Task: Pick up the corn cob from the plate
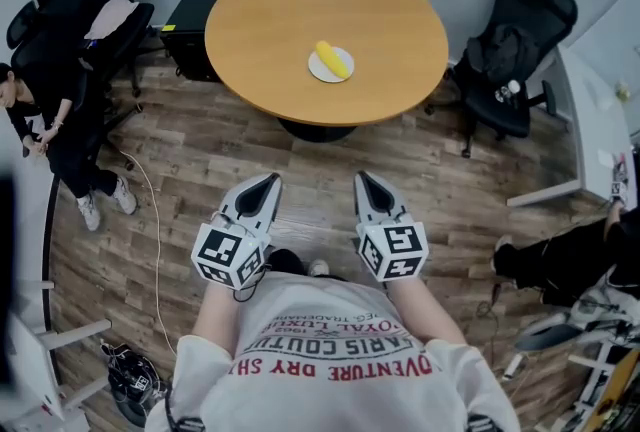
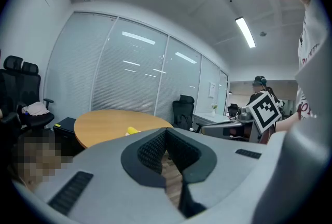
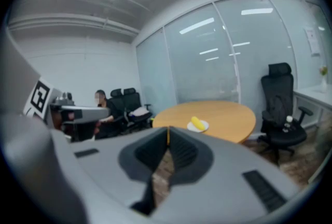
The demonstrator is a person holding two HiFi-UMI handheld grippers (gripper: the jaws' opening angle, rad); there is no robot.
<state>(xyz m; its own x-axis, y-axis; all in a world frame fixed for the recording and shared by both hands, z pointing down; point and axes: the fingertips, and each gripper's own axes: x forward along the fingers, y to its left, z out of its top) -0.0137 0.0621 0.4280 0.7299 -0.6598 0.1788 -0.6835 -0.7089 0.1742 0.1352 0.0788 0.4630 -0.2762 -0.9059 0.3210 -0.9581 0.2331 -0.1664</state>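
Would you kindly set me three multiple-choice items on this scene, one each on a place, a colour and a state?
1. Where is the corn cob?
A. on the floor
B. on the plate on the round table
C. on a chair
2. What colour is the plate?
A. white
B. blue
C. black
3. How are the right gripper fingers?
A. wide apart
B. closed on the cob
C. closed, nothing between
Answers: 1 B, the cob lies on the plate on the table; 2 A, its rim shows white around the yellow cob; 3 C, the fingers meet in the right gripper view, the cob far off.
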